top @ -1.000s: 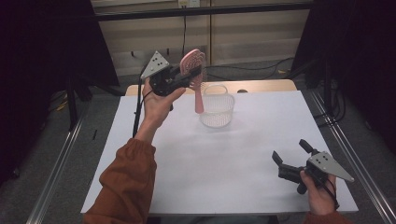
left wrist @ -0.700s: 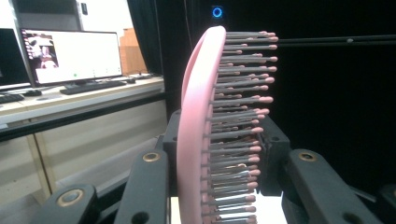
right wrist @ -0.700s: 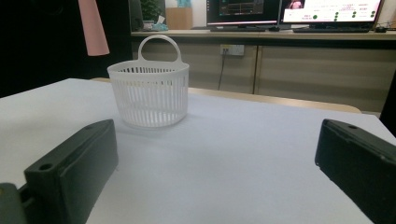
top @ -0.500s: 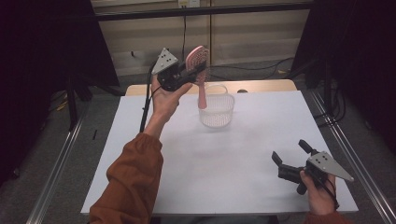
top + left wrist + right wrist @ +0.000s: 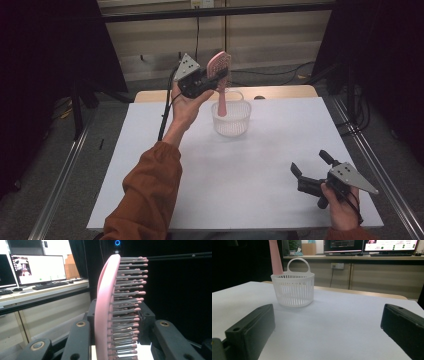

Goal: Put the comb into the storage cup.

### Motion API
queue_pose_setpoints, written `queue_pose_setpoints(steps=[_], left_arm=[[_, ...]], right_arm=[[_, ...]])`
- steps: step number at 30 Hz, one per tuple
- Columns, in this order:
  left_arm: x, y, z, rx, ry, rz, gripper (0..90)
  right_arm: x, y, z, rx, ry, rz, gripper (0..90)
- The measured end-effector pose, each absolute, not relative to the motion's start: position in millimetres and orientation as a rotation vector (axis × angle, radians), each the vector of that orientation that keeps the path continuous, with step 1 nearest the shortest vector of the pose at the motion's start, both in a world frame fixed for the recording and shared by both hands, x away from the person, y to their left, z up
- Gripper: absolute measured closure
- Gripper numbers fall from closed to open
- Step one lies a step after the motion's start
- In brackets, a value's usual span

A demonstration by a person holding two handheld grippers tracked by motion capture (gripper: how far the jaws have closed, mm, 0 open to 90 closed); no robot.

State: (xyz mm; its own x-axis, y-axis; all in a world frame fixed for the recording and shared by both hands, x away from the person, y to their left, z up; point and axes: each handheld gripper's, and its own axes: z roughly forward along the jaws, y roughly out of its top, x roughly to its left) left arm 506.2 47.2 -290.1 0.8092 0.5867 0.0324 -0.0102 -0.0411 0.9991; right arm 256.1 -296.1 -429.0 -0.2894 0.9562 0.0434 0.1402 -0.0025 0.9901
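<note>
A pink hairbrush (image 5: pixel 218 64) hangs upright, head up and handle down, with my left gripper (image 5: pixel 212 75) shut on its head. In the left gripper view the brush (image 5: pixel 107 315) stands edge-on between the black jaws, bristles to the right. Its handle (image 5: pixel 275 257) comes down to the rim of a white slatted basket (image 5: pixel 231 122) at the table's far middle; the tip is hidden behind the rim of the basket (image 5: pixel 293 292). My right gripper (image 5: pixel 310 162) rests low near the table's front right, open and with nothing in it (image 5: pixel 327 330), facing the basket.
The white table (image 5: pixel 240 195) spreads between the basket and the front edge. A wooden strip (image 5: pixel 285 91) runs behind it. Metal rails (image 5: pixel 60 185) flank both sides. Monitors on a desk (image 5: pixel 372 247) stand beyond the table.
My left hand has carried the brush to the right and down, from left of the basket to over it, so the handle now reaches the rim. The right gripper has stayed put.
</note>
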Motion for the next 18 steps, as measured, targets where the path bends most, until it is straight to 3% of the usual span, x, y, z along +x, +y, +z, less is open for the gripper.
queue_pose_setpoints(steps=[18], left_arm=[[516, 34, -317, 1.590, 0.533, 0.512, 64.2]], right_arm=[[256, -296, -430, 1.177, 1.533, 1.372, 0.0]])
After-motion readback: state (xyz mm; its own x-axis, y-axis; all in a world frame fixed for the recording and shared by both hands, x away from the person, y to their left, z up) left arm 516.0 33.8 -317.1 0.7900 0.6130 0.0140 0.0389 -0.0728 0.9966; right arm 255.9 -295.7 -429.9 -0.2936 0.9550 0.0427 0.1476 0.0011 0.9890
